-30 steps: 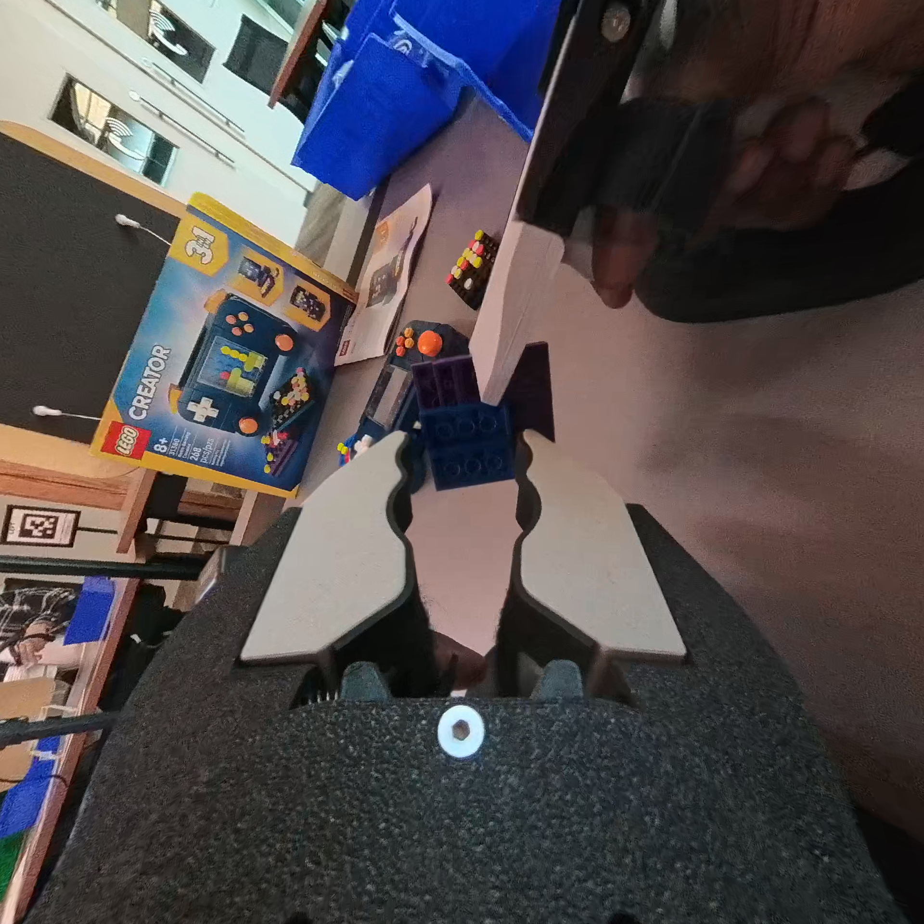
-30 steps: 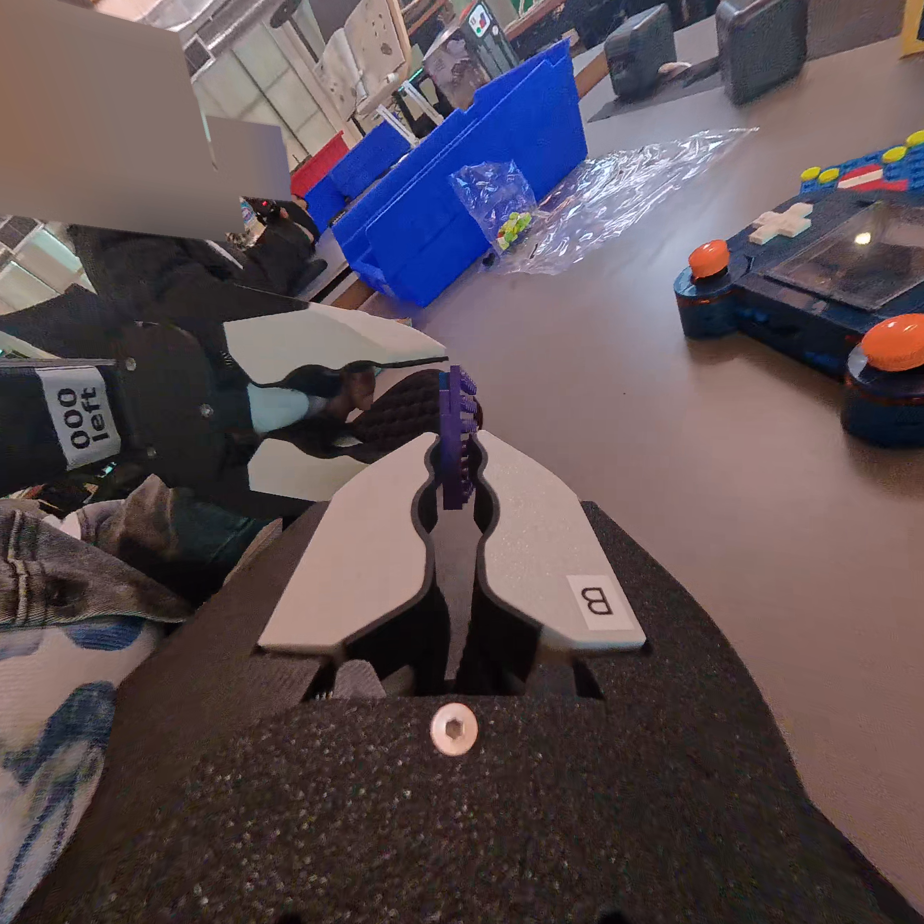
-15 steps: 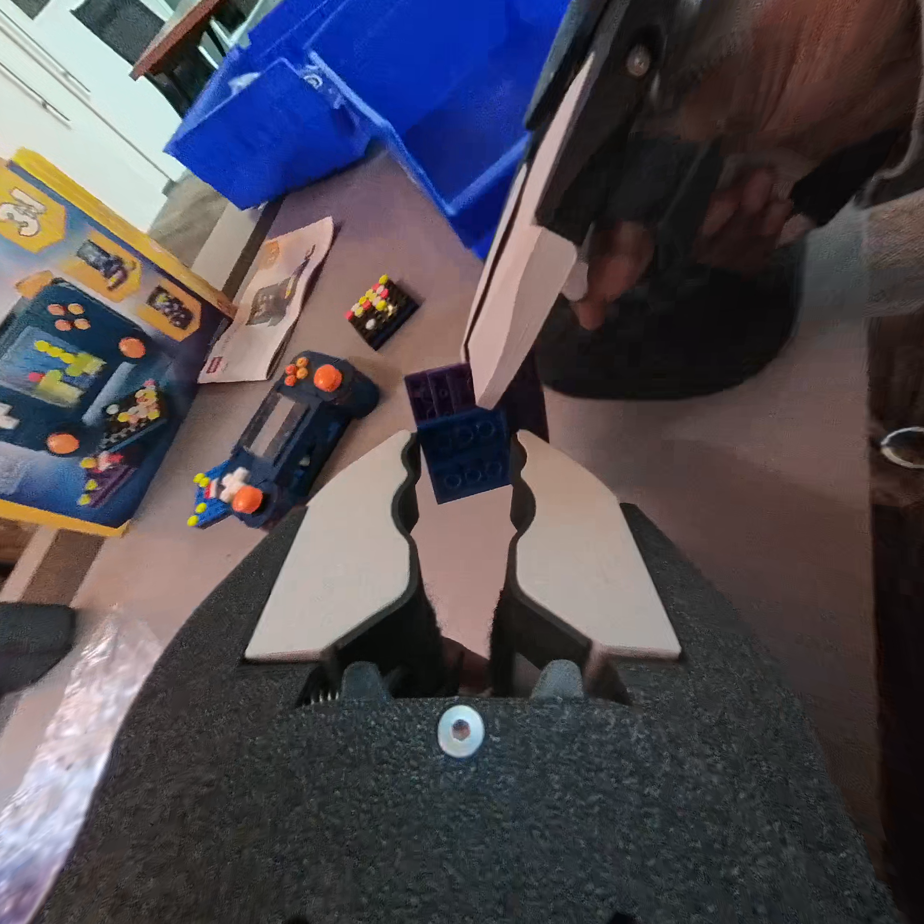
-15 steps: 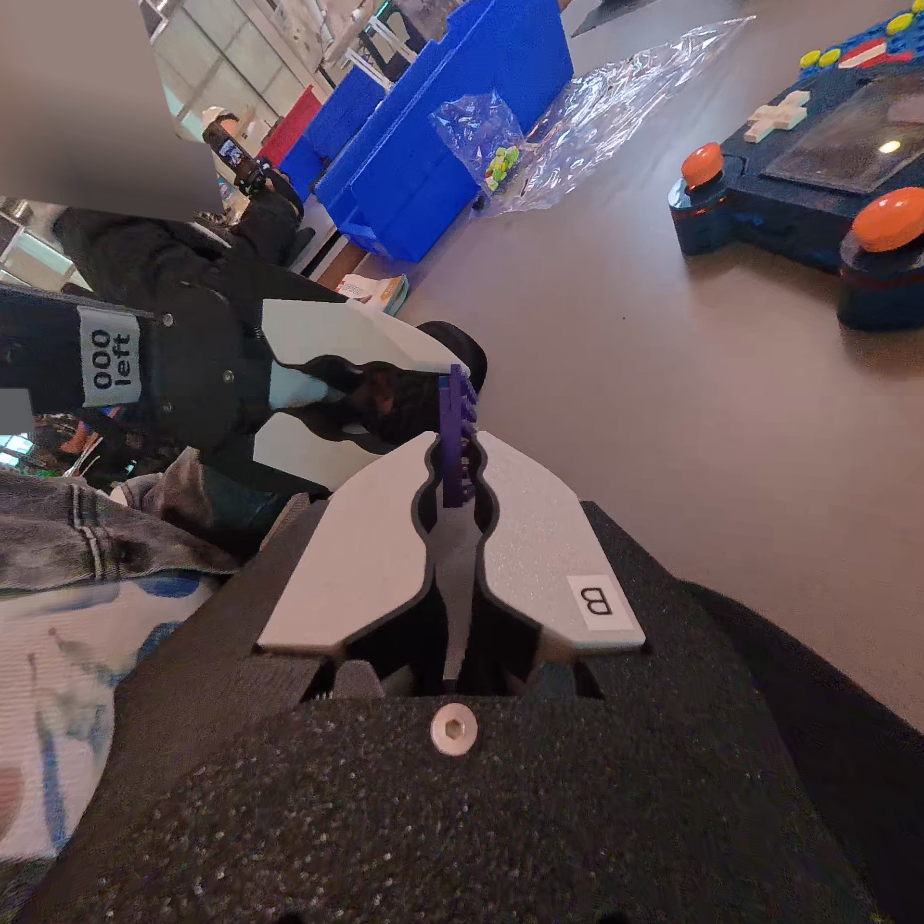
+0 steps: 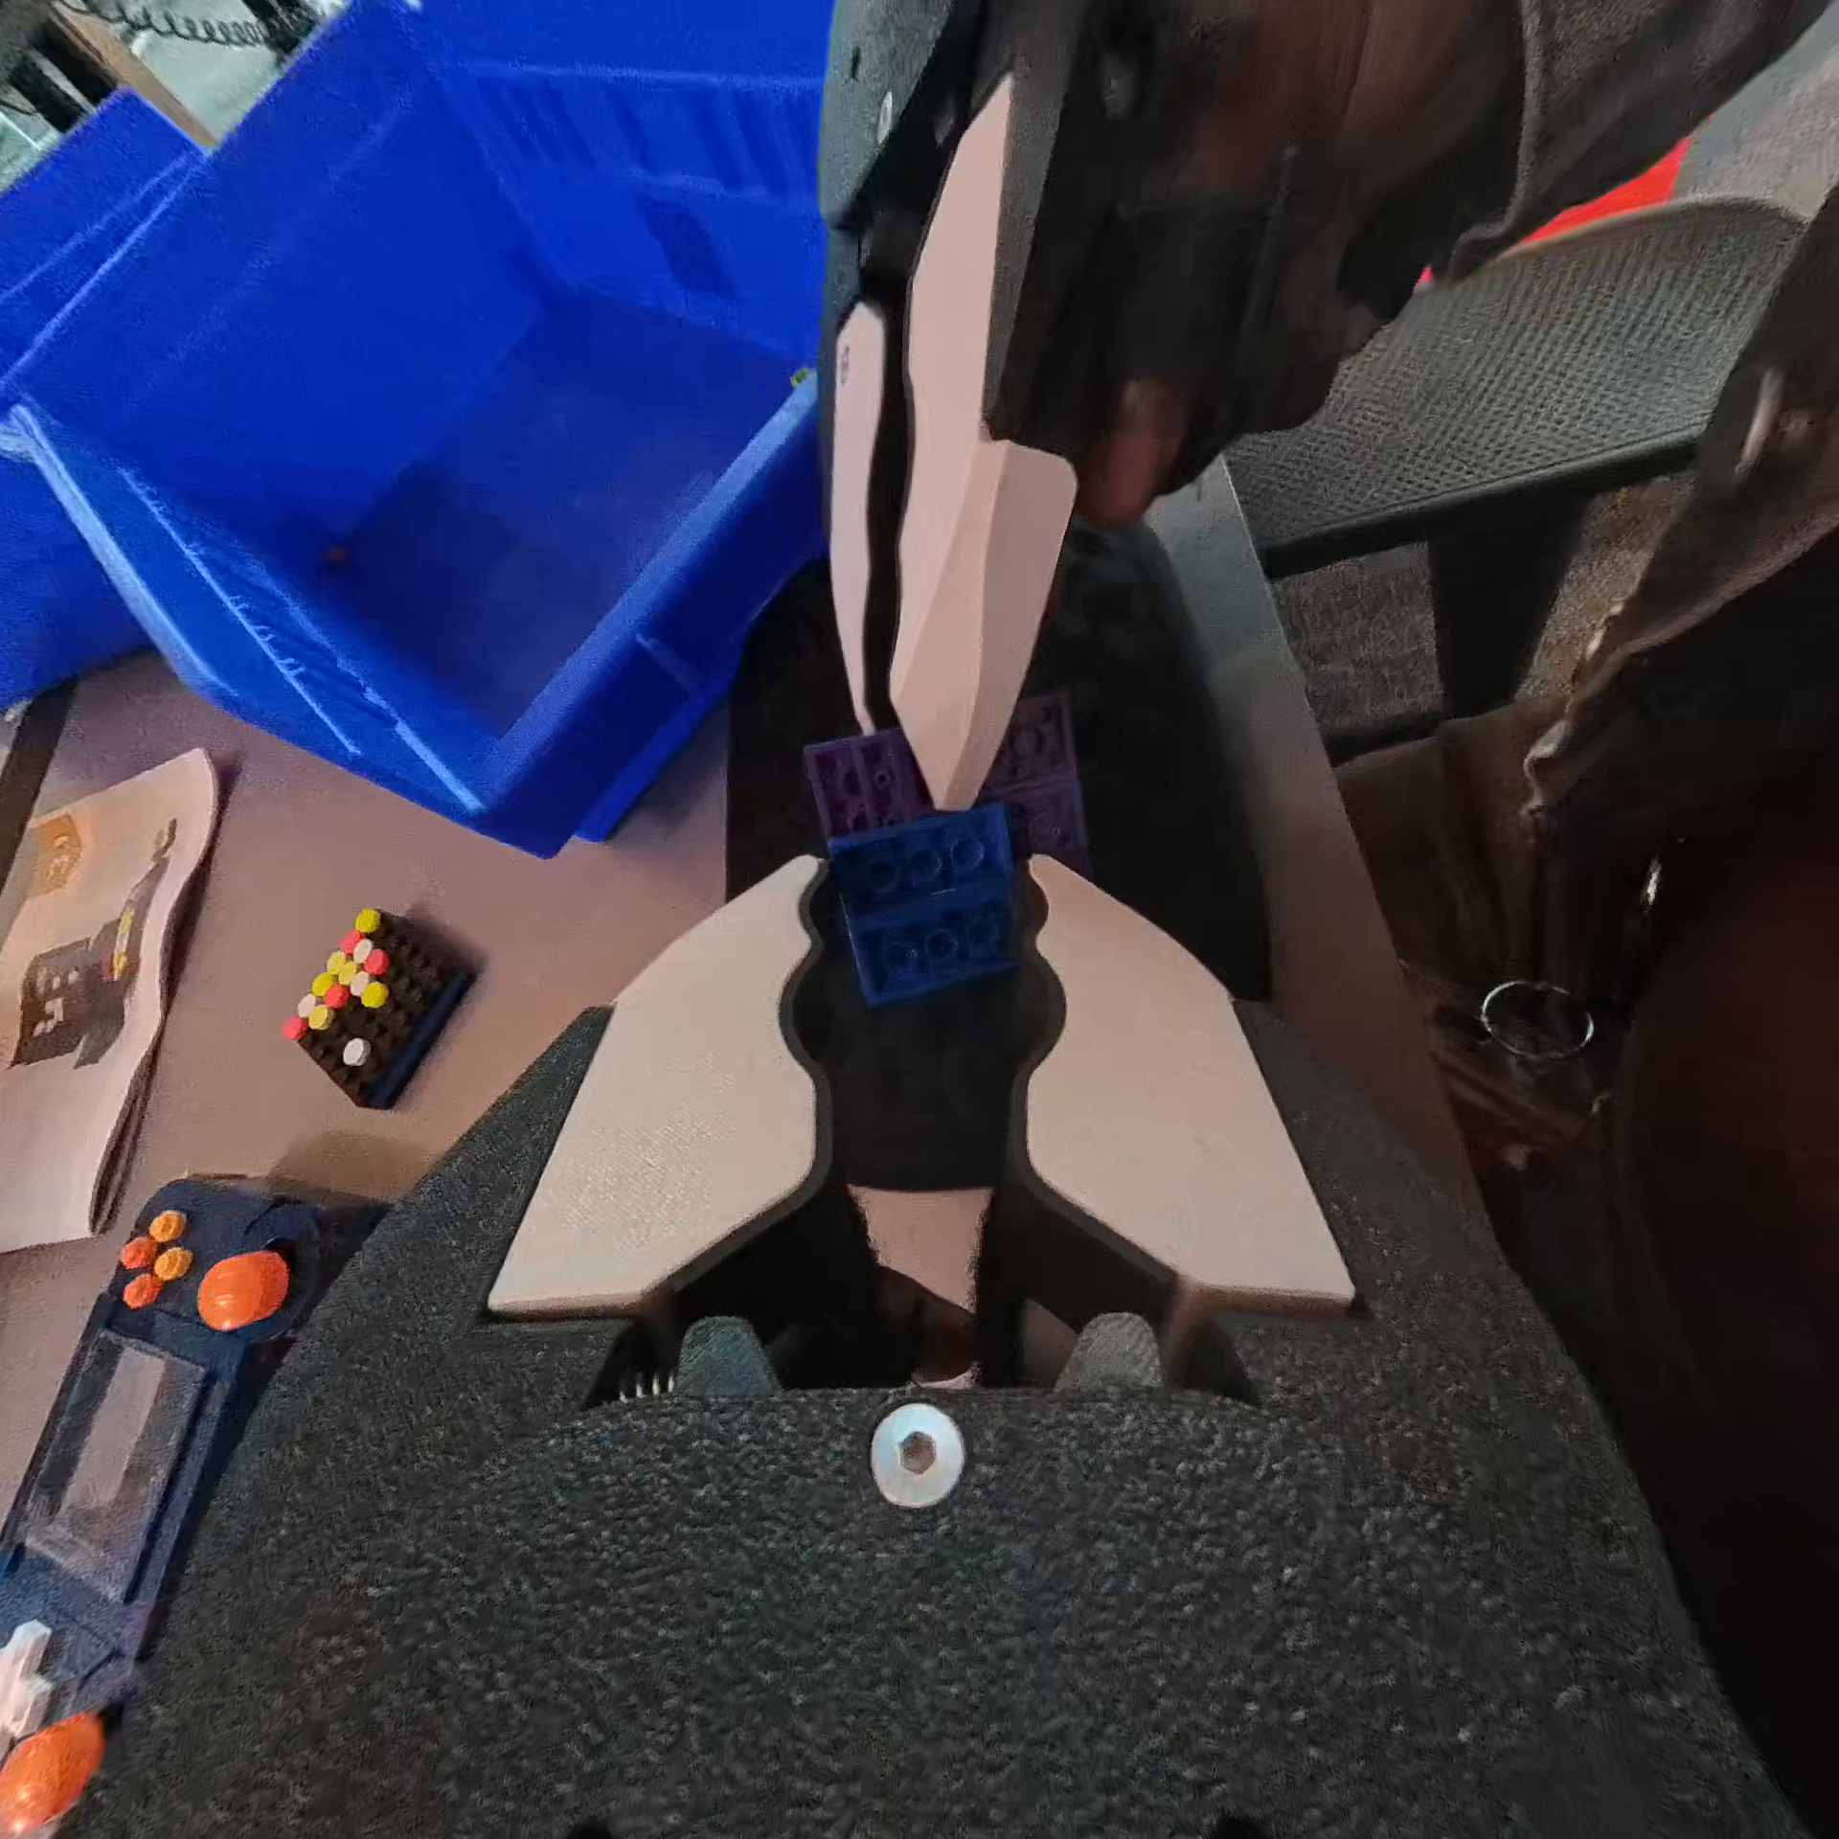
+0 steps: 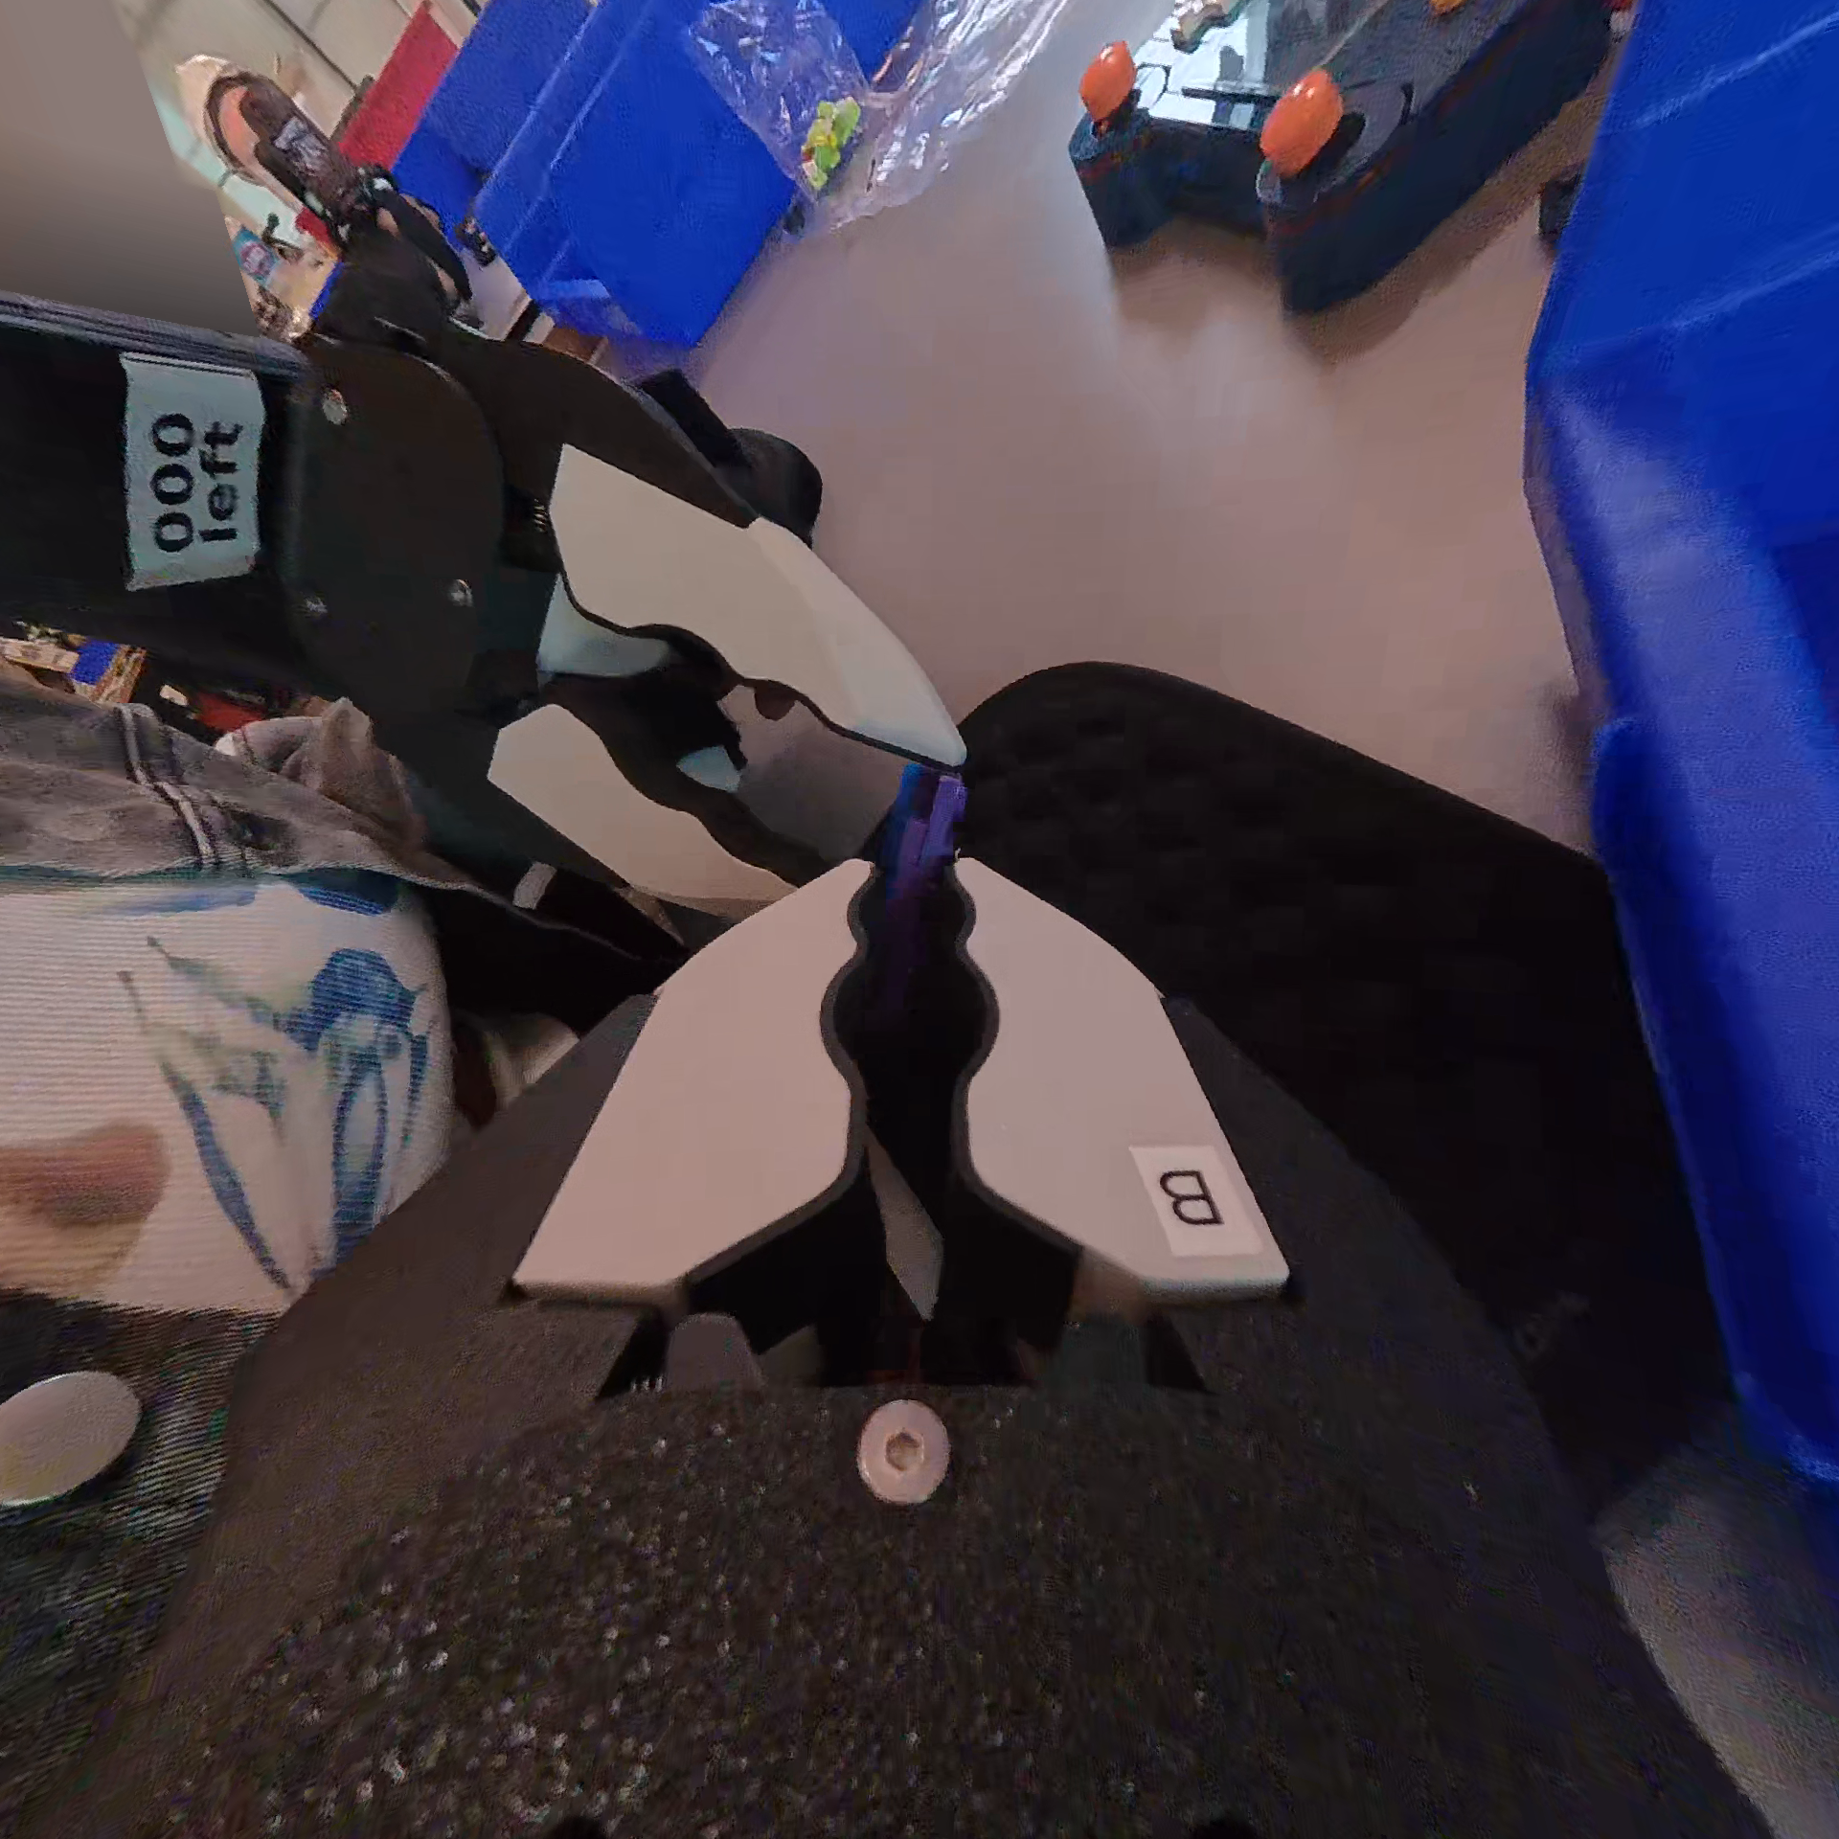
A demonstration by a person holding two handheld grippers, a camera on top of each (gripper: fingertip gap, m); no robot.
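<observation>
In the left wrist view my left gripper (image 5: 920, 876) is shut on a dark blue studded brick (image 5: 930, 920), gripping its two sides. Just beyond it, a purple plate (image 5: 861, 786) overlaps the blue brick's far edge. My right gripper (image 5: 911, 766) comes down from above and is shut on that purple plate. In the right wrist view my right gripper (image 6: 913, 871) pinches the purple plate (image 6: 901, 945) edge-on, with the blue brick (image 6: 911, 811) pressed against its left face. The left gripper (image 6: 876, 821) reaches in from the left. Both are held in the air above a black mat (image 6: 1294, 945).
Large blue bins (image 5: 398, 398) stand close behind, and one (image 6: 1712, 697) is at the right. On the table lie a small black plate with coloured studs (image 5: 378, 995), a booklet (image 5: 90, 995), a dark blue brick-built console (image 5: 149, 1393) and a clear plastic bag (image 6: 876, 100). A mesh chair (image 5: 1493, 398) is at the right.
Both grippers have swung together, still holding their bricks against each other. The view has turned from the toy box toward the blue bins, which are now much closer.
</observation>
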